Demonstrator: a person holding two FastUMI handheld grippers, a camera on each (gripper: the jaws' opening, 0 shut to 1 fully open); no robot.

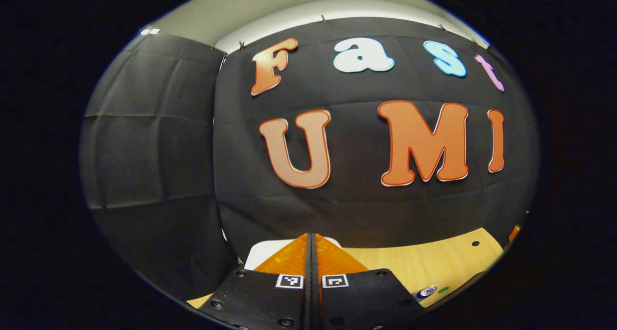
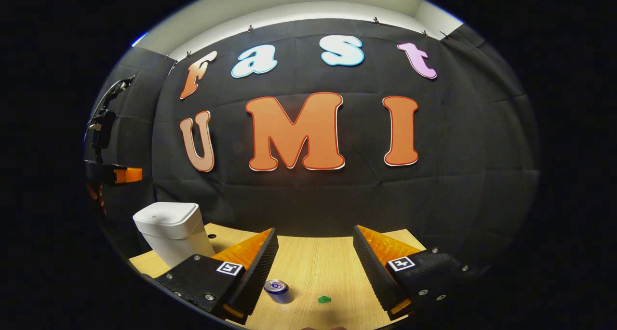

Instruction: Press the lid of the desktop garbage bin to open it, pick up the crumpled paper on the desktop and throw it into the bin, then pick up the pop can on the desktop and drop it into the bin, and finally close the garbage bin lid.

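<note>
You're working in a recording booth: black cloth walls [image 2: 472, 142] clipped up around a light wooden desktop [image 2: 318, 267].

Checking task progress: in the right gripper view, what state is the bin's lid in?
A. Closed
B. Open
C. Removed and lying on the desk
A: the white bin stands on the desk with its lid sitting flat on top.

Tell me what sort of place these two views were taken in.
Probably a small recording booth set up for tabletop chores: black cloth walls hang behind a light wooden desktop, which holds a white lidded plastic desktop bin and a silver pop can.
</note>
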